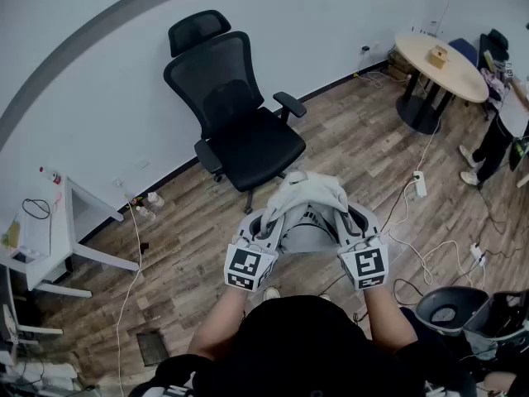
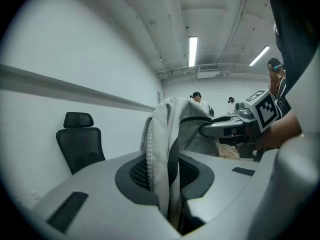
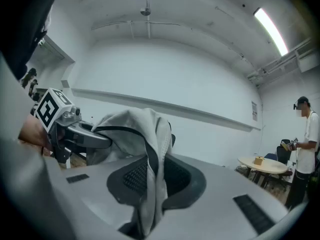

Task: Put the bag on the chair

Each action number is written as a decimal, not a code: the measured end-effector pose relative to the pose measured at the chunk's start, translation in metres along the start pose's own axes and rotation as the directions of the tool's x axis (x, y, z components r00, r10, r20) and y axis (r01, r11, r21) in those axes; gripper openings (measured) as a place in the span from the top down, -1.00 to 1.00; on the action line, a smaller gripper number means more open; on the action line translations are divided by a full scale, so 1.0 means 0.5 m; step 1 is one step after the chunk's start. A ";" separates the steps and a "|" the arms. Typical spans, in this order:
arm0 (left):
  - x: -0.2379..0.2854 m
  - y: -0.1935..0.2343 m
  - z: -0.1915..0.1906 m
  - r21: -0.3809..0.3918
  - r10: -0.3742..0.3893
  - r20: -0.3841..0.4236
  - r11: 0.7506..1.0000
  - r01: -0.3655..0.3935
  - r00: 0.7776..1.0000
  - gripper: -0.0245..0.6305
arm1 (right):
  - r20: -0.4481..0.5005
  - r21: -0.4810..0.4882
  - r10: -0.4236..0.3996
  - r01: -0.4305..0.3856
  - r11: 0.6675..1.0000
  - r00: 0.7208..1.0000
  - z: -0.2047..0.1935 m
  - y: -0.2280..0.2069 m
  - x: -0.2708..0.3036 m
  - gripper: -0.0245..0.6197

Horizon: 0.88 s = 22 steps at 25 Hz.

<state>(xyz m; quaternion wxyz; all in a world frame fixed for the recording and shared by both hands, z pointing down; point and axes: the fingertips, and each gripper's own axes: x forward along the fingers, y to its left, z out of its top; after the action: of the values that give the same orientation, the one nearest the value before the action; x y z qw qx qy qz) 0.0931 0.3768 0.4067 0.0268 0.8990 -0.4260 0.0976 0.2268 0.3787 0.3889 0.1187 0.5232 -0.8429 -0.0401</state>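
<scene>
The bag (image 1: 310,198), of pale grey fabric with dark trim, is held up in the air between the two grippers, above the wooden floor (image 1: 364,143) and just in front of the black office chair (image 1: 240,122). It is not resting on the seat. Its top is bunched and draped over the jaws, while a rounded grey body hangs below. Its opening is not shown, so what it contains cannot be told. The left gripper (image 1: 266,222) is seen with its jaws drawn narrow on a fold of the bag's fabric, which is pinched between the dark pads. The right gripper (image 1: 354,222) is closed in the same way on the other side of the bag. The chair is seen standing upright against the white wall, with its seat bare. To the left a white desk (image 1: 70,190) is placed, with a few small items lying on it. A white power strip (image 1: 420,184) and loose cables are spread over the floor to the right. Farther off, a round table (image 1: 450,77) is seen with a small yellowish box (image 1: 437,55) on it, and a person (image 1: 498,131) is standing beside it. At the lower right a dark round bin (image 1: 442,294) is visible, and a pale patch lies inside it that cannot be identified.
</scene>
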 end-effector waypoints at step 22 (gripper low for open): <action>-0.070 0.179 -0.047 0.016 -0.045 0.008 0.999 0.045 0.999 0.72 | -0.016 0.041 -0.050 0.050 0.998 0.999 0.021 0.149 0.129 0.71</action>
<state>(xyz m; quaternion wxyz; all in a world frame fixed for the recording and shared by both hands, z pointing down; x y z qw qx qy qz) -0.0012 0.3495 0.4196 0.0200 0.9090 -0.4049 0.0966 0.1320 0.3541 0.4034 0.1129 0.5468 -0.8293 -0.0219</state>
